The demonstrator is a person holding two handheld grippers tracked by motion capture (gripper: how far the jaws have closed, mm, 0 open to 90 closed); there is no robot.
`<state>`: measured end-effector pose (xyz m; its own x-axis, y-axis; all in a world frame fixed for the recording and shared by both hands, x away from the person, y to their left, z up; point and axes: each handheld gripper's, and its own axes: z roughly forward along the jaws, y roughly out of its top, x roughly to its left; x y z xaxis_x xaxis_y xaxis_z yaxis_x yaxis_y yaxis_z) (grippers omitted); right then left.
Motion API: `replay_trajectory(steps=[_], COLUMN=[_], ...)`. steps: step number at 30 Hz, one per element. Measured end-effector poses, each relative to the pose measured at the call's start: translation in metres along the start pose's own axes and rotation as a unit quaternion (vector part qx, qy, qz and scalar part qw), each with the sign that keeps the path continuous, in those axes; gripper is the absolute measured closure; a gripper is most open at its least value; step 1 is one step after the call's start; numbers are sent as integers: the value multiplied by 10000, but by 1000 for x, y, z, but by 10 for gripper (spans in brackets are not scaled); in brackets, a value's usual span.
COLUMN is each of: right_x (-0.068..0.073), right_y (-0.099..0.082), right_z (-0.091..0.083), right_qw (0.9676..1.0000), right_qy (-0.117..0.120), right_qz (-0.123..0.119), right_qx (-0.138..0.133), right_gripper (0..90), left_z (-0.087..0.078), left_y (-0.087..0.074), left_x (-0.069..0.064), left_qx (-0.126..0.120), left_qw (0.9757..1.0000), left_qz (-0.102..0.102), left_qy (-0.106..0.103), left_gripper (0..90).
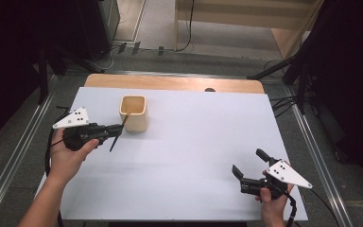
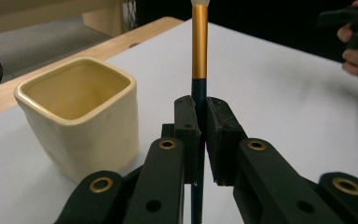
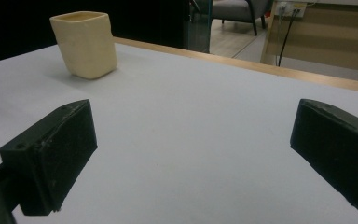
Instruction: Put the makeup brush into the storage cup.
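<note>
Two grippers over the tabletop [image 1: 184, 142]: left gripper [image 1: 118, 128], fingers clamped on a brush [image 2: 199, 51], beside the cup [image 1: 133, 113]; right gripper [image 1: 249, 166], fingers wide apart, holds nothing.

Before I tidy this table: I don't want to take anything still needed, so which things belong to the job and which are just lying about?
Part of the job:
- the brush, clamped in the left gripper
- the cream cup beside it, open and upright

Not in use:
- the right gripper, jaws wide apart, nothing between them
- the cables on the floor beyond the table's far right corner
</note>
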<state>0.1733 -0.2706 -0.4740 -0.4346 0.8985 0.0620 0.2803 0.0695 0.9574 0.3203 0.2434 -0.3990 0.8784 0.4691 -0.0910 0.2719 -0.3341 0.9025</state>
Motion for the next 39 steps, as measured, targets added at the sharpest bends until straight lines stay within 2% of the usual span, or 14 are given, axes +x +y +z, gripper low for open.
replay_trajectory(steps=[8, 26, 33, 39], right_x=[-1, -1, 0, 0], right_y=[-1, 0, -1, -1], right_z=[-2, -1, -1, -1], right_qw=[10000, 10000, 10000, 10000], right_qy=[6, 15, 1, -1], right_qz=[-6, 6, -8, -4], right_qx=[-1, 6, 31, 24], right_gripper=[10, 10, 10, 10], left_z=[0, 4, 5, 9], left_y=[3, 9, 12, 11], left_x=[1, 4, 8, 14], left_qx=[-321, -651, -881, -1125], left_qw=[9994, 9975, 9953, 9920], left_qz=[-97, -165, -167, -269], left_qy=[31, 226, 362, 500], left_gripper=[845, 845, 844, 844])
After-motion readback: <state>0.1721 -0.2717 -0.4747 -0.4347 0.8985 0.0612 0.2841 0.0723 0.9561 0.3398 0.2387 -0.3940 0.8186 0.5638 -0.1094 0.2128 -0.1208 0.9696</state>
